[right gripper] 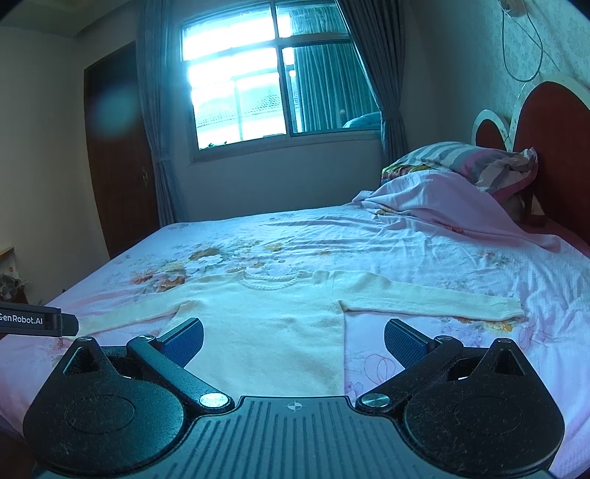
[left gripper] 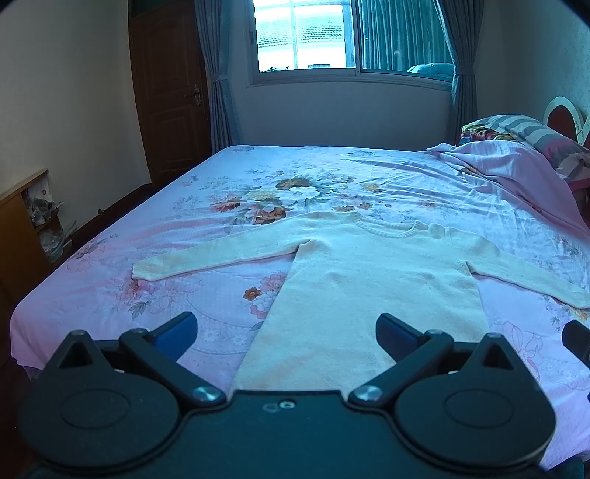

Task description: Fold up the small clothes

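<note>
A cream knitted sweater (left gripper: 372, 280) lies flat on the floral bed sheet (left gripper: 206, 191), neck toward the window, both sleeves spread out to the sides. It also shows in the right wrist view (right gripper: 273, 324). My left gripper (left gripper: 287, 333) is open and empty, held above the sweater's lower hem. My right gripper (right gripper: 294, 341) is open and empty, above the hem's right part. The left gripper's body (right gripper: 33, 321) shows at the left edge of the right wrist view. The right gripper's tip (left gripper: 579, 341) shows at the right edge of the left wrist view.
A rumpled pink blanket (right gripper: 442, 206) and a striped pillow (right gripper: 464, 158) lie by the red headboard (right gripper: 553, 147) at the right. A wooden shelf (left gripper: 22, 224) stands left of the bed. A window (left gripper: 306, 33) with curtains and a brown door (left gripper: 166, 92) are beyond.
</note>
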`<state>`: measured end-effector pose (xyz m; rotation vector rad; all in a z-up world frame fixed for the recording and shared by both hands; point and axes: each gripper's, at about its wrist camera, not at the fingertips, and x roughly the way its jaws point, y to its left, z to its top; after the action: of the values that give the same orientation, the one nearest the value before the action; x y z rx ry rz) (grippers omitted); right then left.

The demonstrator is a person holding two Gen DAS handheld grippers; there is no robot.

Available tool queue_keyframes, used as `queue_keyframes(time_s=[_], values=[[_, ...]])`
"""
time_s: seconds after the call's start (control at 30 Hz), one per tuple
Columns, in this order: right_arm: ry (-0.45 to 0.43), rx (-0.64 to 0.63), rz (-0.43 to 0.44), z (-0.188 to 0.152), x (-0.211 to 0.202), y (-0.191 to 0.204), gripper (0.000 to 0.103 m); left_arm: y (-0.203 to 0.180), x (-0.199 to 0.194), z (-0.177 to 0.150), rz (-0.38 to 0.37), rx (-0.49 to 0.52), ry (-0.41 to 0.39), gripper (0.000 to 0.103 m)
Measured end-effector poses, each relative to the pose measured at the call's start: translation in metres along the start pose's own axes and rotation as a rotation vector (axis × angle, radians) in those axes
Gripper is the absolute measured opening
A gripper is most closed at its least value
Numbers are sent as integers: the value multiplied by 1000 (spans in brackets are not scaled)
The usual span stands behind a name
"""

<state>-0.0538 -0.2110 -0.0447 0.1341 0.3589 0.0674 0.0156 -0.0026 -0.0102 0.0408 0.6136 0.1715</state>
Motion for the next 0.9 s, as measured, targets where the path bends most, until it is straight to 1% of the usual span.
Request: queue_keyframes(time_s=[0.9], values=[[17, -1, -14, -3, 7, -3, 103, 2, 14, -2, 9, -2, 30, 102]])
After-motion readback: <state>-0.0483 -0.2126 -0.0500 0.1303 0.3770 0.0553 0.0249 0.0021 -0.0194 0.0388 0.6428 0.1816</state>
